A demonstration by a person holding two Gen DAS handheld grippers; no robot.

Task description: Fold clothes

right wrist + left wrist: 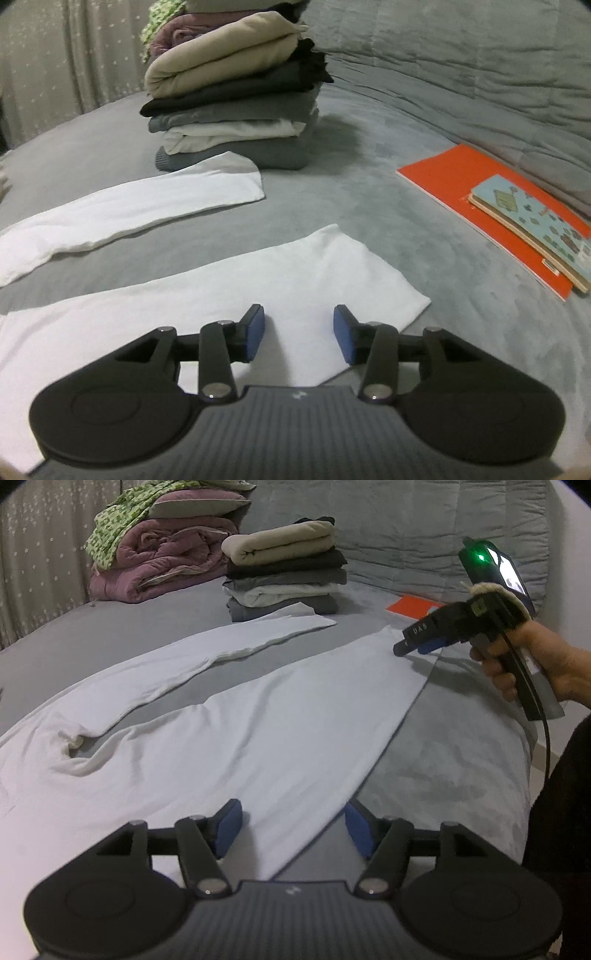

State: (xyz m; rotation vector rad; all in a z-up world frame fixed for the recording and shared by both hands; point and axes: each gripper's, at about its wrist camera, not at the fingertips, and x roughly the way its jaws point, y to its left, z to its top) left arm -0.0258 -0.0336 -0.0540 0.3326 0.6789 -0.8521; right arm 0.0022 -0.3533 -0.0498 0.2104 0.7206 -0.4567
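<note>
The white garment (229, 738) lies spread flat on the grey bed (443, 768), in front of the stack of folded clothes (284, 579); both tools hang over it. The left tool (291, 829) is released above its near edge; the right tool (299, 334) is released above its hem corner.

Left tongs (291, 829): blue pads parted, nothing pinched, angled downward. Right tongs (299, 334): pads apart, nothing gripped, tilted down likewise. Right hand (524, 661) wraps the handle, fingers curled round the grip; dark sleeve at frame edge.
</note>
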